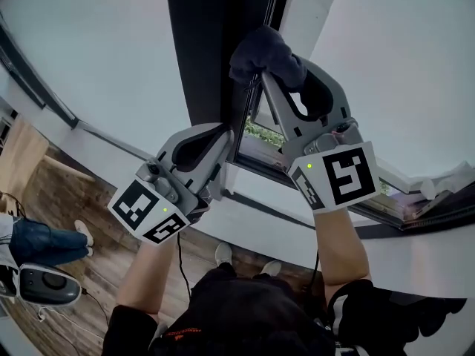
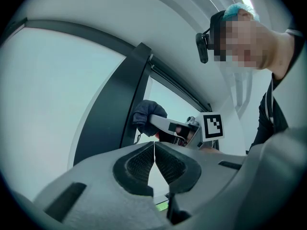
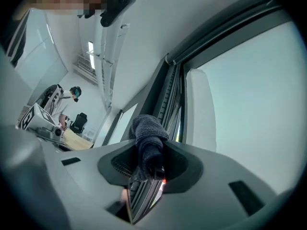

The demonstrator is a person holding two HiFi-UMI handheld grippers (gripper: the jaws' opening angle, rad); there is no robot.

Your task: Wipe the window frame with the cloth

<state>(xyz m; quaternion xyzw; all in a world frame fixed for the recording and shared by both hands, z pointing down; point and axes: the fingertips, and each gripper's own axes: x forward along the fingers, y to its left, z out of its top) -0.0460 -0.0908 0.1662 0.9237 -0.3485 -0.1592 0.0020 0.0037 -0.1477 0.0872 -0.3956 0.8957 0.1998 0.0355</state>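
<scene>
CLERK: Now, item one, your right gripper point(image 1: 257, 71). Raised high, arm stretched up. Jaws clamped on one dark blue-grey terry cloth point(image 1: 263, 50), bunched into a wad.

CHECKER: Confirmed from that gripper's own view. The cloth point(image 3: 148, 140) fills the gap between the black ribbed pads point(image 3: 121, 163) and bulges out past the tips.

CLERK: Item two, location of the cloth. You hold it against the tall dark grey upright of the window frame point(image 1: 211, 43), at the upright's right edge, beside the sliding track.

CHECKER: Agreed. The left gripper view shows the wad point(image 2: 146, 115) touching that edge of the upright point(image 2: 115, 109).

CLERK: Item three, your left gripper point(image 1: 225, 141). Lower than the right one and to its left, tips near the foot of the same upright. Contact with the frame cannot be told.

CHECKER: Its jaws are closed tip to tip with nothing between them; the ribbed pads point(image 2: 139, 166) meet along a thin line.

CLERK: Item four, surroundings. One pale frosted pane point(image 1: 96, 50) left of the upright. One brown wooden floor point(image 1: 96, 273) below.

CHECKER: Add your two white shoes point(image 1: 223, 253) on that floor, and a second person in blue jeans point(image 1: 37, 242) at the left edge.
</scene>
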